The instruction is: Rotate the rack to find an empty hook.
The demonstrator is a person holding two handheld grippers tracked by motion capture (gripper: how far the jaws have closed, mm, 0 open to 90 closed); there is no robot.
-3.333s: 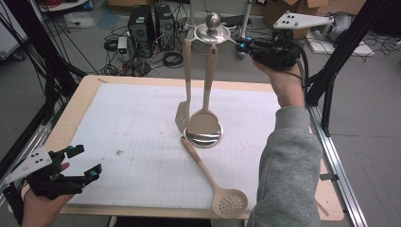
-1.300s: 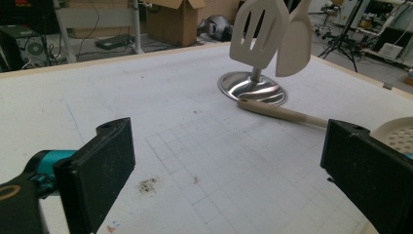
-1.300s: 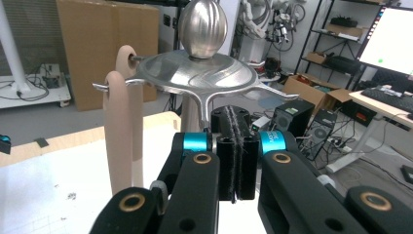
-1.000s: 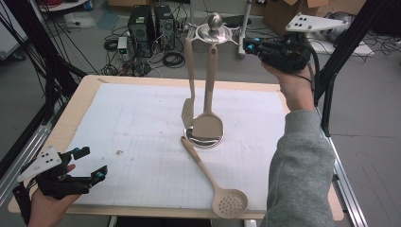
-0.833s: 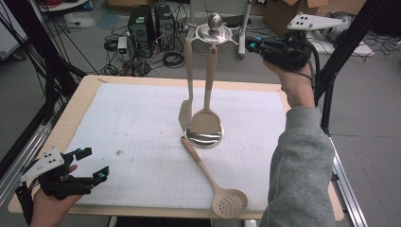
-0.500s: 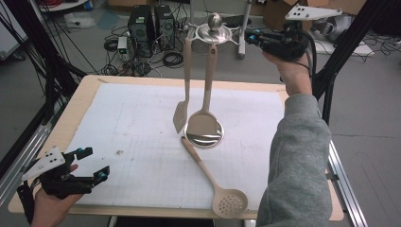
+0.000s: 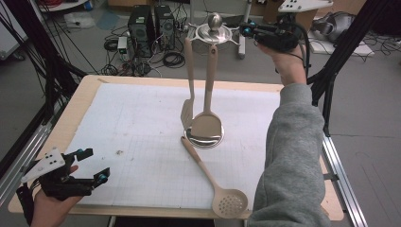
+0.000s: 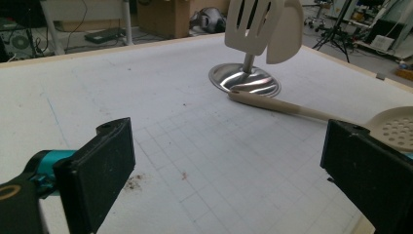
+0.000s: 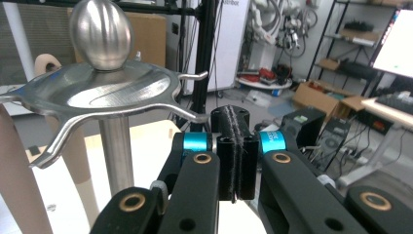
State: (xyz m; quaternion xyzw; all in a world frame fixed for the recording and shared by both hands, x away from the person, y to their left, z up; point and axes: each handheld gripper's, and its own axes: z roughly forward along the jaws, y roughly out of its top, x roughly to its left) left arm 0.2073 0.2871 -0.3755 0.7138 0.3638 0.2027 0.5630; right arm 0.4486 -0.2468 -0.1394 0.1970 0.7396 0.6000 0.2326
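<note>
A steel utensil stand (image 7: 215, 32) rises from a round base (image 7: 204, 138) at the middle of the white mat. A beige slotted spatula (image 7: 187, 113) and a beige solid spoon (image 7: 207, 125) hang from its hooks. A beige skimmer (image 7: 230, 203) lies flat, its handle end beside the base. My right gripper (image 7: 244, 30) is shut with nothing in it, level with the stand's top plate (image 9: 102, 87) and just to its right; the closed tips (image 9: 234, 151) sit near one hook. My left gripper (image 7: 96, 164) rests open at the near left corner, with only mat between its jaws (image 8: 229, 165).
The wooden table edge (image 7: 71, 118) frames the mat. Black frame poles (image 7: 331, 71) stand to the right, with computers and cables (image 7: 151, 23) on the floor behind. In the left gripper view the stand base (image 8: 243, 80) and the skimmer's head (image 8: 394, 129) lie ahead.
My right hand has drifted farther from me, staying at the height of the stand's top, still shut. The hanging spatula has swayed slightly. The left gripper has stayed put.
</note>
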